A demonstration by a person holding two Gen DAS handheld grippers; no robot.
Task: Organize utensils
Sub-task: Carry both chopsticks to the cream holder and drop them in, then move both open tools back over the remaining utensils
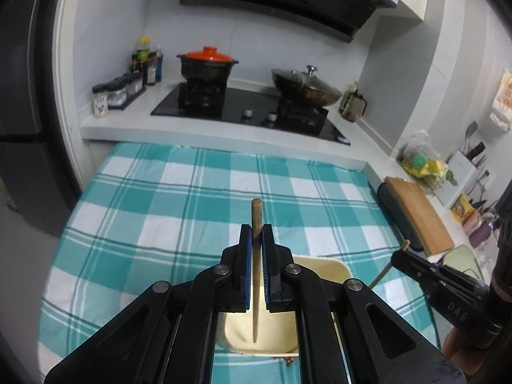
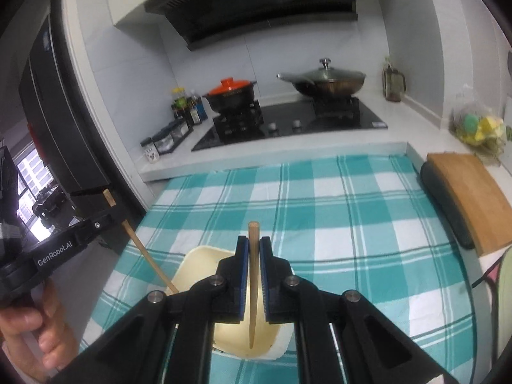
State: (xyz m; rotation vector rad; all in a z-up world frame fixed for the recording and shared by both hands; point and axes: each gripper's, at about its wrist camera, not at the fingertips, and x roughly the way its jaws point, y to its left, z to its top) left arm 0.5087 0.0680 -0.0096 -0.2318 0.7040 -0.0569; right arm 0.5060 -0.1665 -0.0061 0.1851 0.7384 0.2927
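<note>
While both are held over the checked table [image 1: 153, 198], the left gripper [image 1: 256, 240] is clamped on a wooden chopstick [image 1: 255, 275], tip hanging down into the cream tray [image 1: 332, 268] just beneath. The right gripper [image 2: 253, 252] is clamped on a second chopstick [image 2: 252, 288], likewise pointed into the tray below it.

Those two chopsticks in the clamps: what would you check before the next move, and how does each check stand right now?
1. Left gripper shut on left chopstick: ok.
2. Right gripper shut on right chopstick: ok.
3. Both tips over the cream tray: ok.
4. Tips touching the tray floor: cannot tell.
5. Tray sitting on the checked cloth: ok.
6. The chopsticks apart from each other: ok.
</note>
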